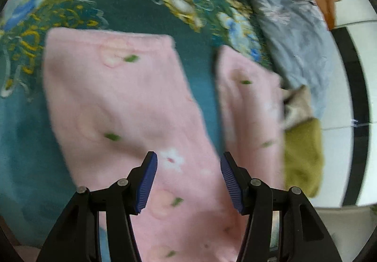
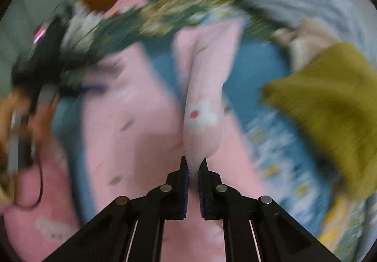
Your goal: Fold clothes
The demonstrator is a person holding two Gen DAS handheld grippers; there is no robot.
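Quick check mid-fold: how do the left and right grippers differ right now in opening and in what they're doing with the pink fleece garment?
The left gripper is open with its fingers spread wide, while the right gripper is shut. The left hovers over the pink fleece garment and holds nothing; the right pinches a raised fold of it between its fingers. Both have black arms with blue ribbed pads, and both point at the same garment.

Fuzzy pink fleece garment (image 1: 122, 102); ribbed blue gripper pads (image 1: 147, 182).

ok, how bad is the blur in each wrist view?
Left wrist: mild motion blur on the pink garment, left tool sharp. Right wrist: heavy smear across the olive cloth and bedspread; only the right tool stays crisp.
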